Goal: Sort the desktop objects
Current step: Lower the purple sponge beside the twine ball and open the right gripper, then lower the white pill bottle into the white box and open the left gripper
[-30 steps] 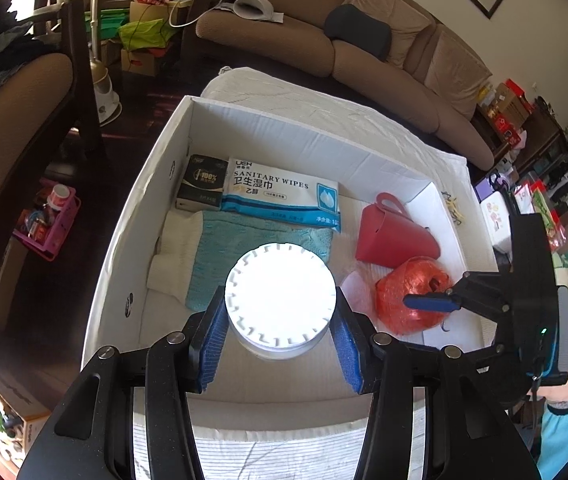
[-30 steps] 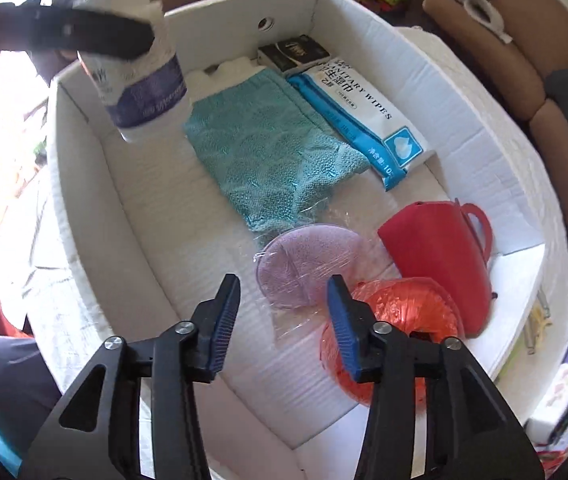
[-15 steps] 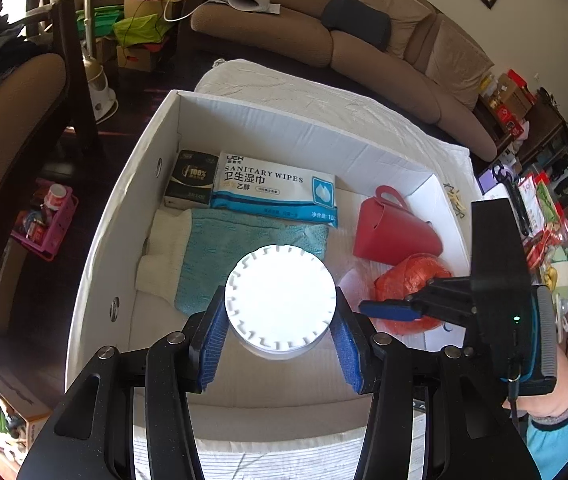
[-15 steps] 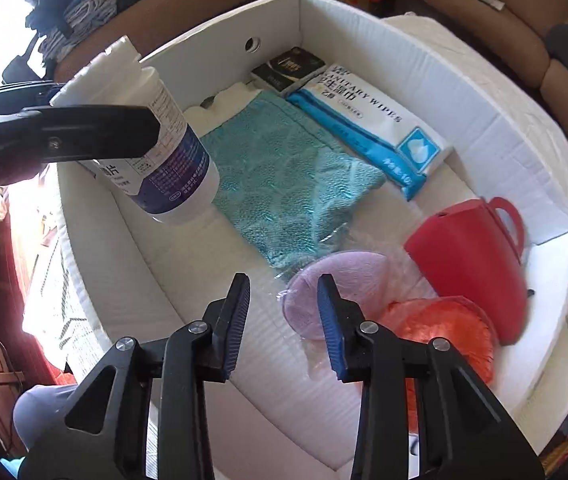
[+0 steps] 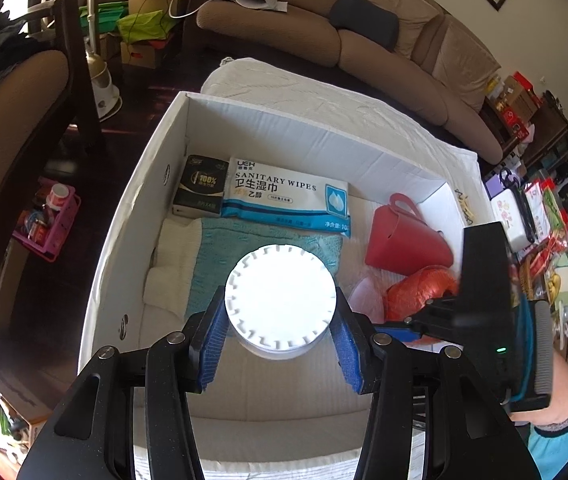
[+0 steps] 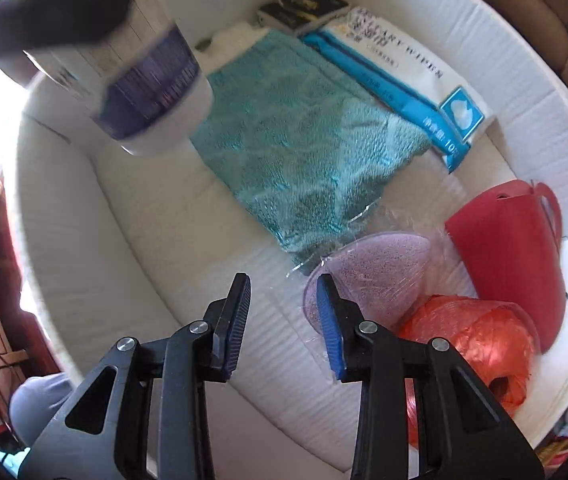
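A white bottle (image 5: 280, 288) with a ribbed cap and a blue label (image 6: 152, 80) hangs over the white cardboard box (image 5: 284, 128), and my left gripper (image 5: 280, 300) is shut on it. My right gripper (image 6: 284, 292) points down into the box, its jaws narrowly apart with nothing between them. Its right finger stands at the edge of a purple round pad in clear wrap (image 6: 371, 272). From the left wrist view the right gripper (image 5: 399, 326) reaches in from the right, in front of the orange string ball (image 5: 419, 292).
In the box lie a teal towel (image 6: 303, 140), a sanitary wipes pack (image 5: 284, 196), a black pack (image 5: 200, 186) and a red pouch (image 5: 403, 240). The box floor (image 6: 164, 240) near its front left is bare. A sofa (image 5: 323, 32) stands behind.
My right gripper has narrowed its jaws and sunk lower into the box, beside the purple pad. The left gripper with the bottle has stayed about where it was.
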Demonstrator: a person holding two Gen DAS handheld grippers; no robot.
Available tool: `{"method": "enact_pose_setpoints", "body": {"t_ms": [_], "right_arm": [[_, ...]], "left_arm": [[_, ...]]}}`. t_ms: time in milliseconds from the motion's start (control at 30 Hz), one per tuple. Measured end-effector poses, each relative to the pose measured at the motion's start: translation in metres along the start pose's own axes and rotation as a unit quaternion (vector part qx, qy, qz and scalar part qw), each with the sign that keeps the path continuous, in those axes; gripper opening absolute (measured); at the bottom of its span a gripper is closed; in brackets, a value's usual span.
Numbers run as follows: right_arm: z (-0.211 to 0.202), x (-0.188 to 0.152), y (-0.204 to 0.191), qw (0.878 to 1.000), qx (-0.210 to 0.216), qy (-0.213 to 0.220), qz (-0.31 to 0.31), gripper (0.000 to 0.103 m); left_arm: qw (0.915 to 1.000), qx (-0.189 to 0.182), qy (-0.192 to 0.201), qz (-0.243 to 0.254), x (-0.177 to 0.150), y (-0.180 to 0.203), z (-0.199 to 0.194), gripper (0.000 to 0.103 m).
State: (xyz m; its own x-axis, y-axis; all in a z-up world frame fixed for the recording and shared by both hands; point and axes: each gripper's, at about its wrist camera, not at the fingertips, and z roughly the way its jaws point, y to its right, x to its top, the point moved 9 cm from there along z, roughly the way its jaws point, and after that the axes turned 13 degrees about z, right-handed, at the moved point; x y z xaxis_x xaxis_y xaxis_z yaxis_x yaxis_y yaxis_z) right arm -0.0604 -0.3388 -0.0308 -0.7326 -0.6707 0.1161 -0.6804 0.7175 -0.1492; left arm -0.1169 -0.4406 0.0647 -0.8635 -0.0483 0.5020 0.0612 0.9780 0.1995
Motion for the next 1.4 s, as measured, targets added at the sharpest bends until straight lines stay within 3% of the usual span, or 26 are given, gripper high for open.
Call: {"method": "enact_pose_setpoints", "body": {"t_ms": [67,100,267,433,633,800,1067,1400], "right_arm": [[-0.031,0.006,0.004,0.998,0.042,0.033,0.021,0.032],[-0.046,0.009,0.012,0.997,0.043,0.050,0.032,0.033],[-0.108,0.023,0.069,0.990,-0.003,0.125,0.065,0.033],[-0.143,0.035,0.110,0.983,-0.011,0.160,0.088,0.033],[-0.145,0.029,0.140,0.979,0.004,0.175,0.102,0.033],[-0.132,0.027,0.155,0.979,0.019,0.172,0.108,0.033],[-0.112,0.022,0.164,0.979,0.028,0.167,0.113,0.033],[-0.100,0.017,0.159,0.980,0.028,0.161,0.109,0.032]], "left_arm": [[1.0000,-0.006,0.004,0.001,0.011,0.007,0.001,0.050],[0.9999,-0.010,0.005,0.001,0.018,0.011,0.003,0.050],[0.9997,-0.021,0.009,0.010,0.051,0.035,0.024,0.050],[0.9986,-0.050,0.012,0.015,0.089,0.063,0.058,0.050],[0.9974,-0.063,0.006,0.034,0.125,0.094,0.108,0.050],[0.9975,-0.035,-0.022,0.057,0.132,0.108,0.145,0.050],[0.9960,0.010,-0.043,0.077,0.132,0.104,0.164,0.050],[0.9933,0.022,-0.063,0.094,0.120,0.117,0.183,0.054]]}}
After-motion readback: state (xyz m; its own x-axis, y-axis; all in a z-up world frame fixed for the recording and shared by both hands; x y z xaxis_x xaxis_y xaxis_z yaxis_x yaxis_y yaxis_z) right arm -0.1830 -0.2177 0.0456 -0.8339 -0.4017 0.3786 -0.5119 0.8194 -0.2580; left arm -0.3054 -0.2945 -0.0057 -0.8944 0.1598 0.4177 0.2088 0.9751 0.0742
